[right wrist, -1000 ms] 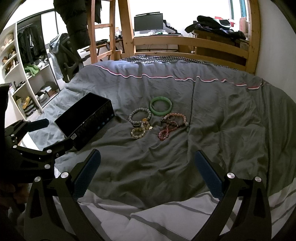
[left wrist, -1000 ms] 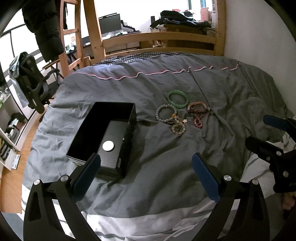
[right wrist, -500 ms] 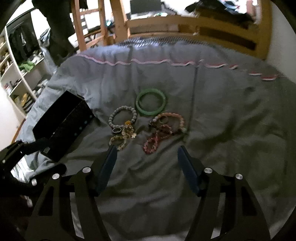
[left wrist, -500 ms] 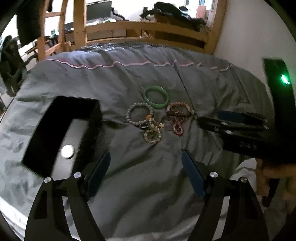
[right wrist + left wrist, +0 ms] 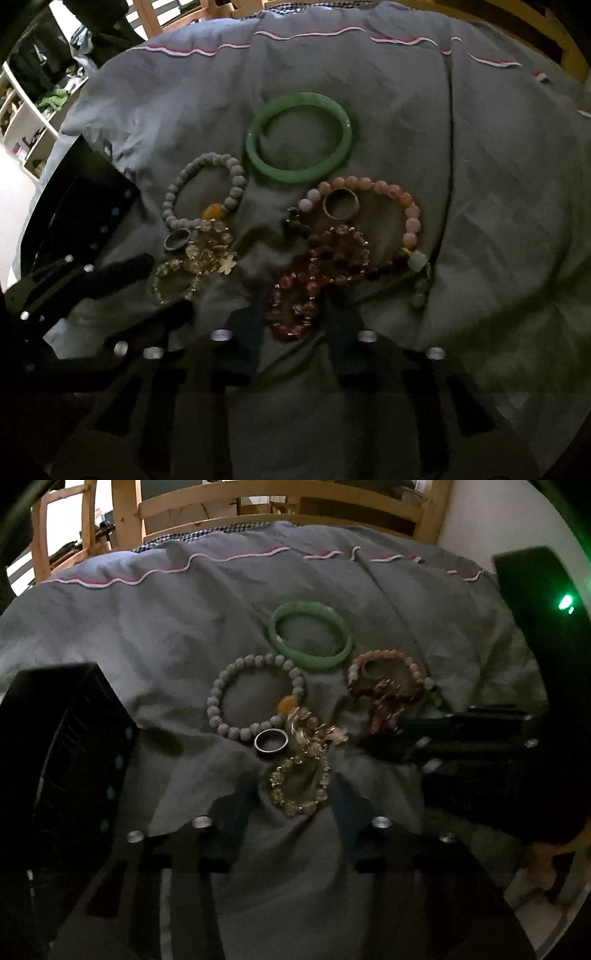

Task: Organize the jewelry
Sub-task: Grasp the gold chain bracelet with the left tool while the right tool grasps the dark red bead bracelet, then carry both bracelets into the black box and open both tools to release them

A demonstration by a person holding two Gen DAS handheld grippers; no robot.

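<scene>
Jewelry lies in a heap on the grey duvet point(image 5: 166, 635): a green bangle point(image 5: 314, 661), a grey bead bracelet point(image 5: 218, 690), a silver ring point(image 5: 270, 752), a pink bead bracelet point(image 5: 384, 655) and a red bead bracelet point(image 5: 291, 310). My left gripper point(image 5: 293, 801) is down at the yellow crystal bracelet point(image 5: 280, 775), its jaws closing with the bracelet between them and a gap still on the left side. My right gripper point(image 5: 295, 332) is shut on the near loop of the red bead bracelet. Each gripper shows in the other's view, right gripper point(image 5: 384, 738), left gripper point(image 5: 171, 282).
An open black box point(image 5: 74, 738) stands on the duvet just left of the heap, close to my left gripper. A second ring point(image 5: 341, 217) rests inside the pink bracelet. A wooden bed frame point(image 5: 258, 498) runs behind, with shelves point(image 5: 22, 122) at the far left.
Both grippers came forward and down onto the jewelry heap. Their jaws went from wide open to narrow, the left around the yellow bracelet, the right around the red one.
</scene>
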